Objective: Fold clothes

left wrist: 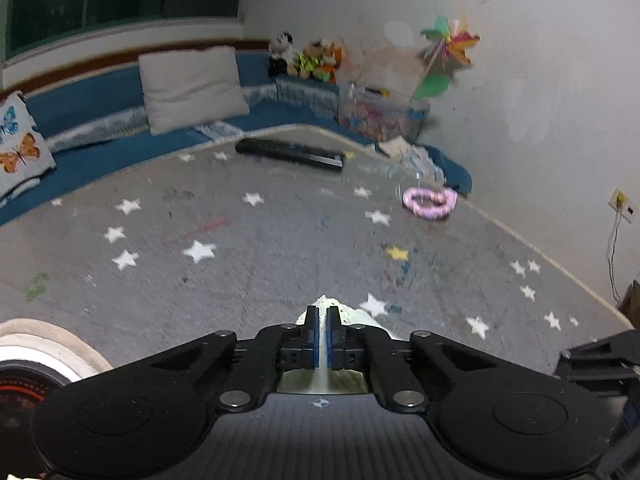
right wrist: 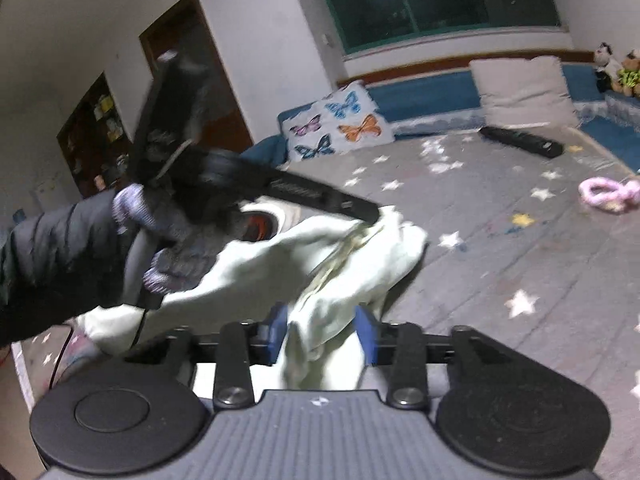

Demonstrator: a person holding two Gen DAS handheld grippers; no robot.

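A pale green-white garment (right wrist: pixel 360 256) hangs bunched above the grey star carpet. My left gripper (left wrist: pixel 322 320) is shut on a fold of it; the cloth (left wrist: pixel 332 304) pokes out past the blue pads and runs down between them. In the right wrist view the left gripper (right wrist: pixel 370 216) pinches the garment's upper edge, held by a gloved hand (right wrist: pixel 176 248). My right gripper (right wrist: pixel 322 330) is open, its blue pads (right wrist: pixel 366 334) apart on either side of a hanging fold of the garment.
The grey star carpet (left wrist: pixel 280 240) carries a pink ring toy (left wrist: pixel 430 202) and a long black bar (left wrist: pixel 290 154). Blue floor cushions (left wrist: pixel 100 100), pillows (left wrist: pixel 192 88) and stuffed toys (left wrist: pixel 308 58) line the walls. A round white-rimmed object (left wrist: pixel 24 360) sits at lower left.
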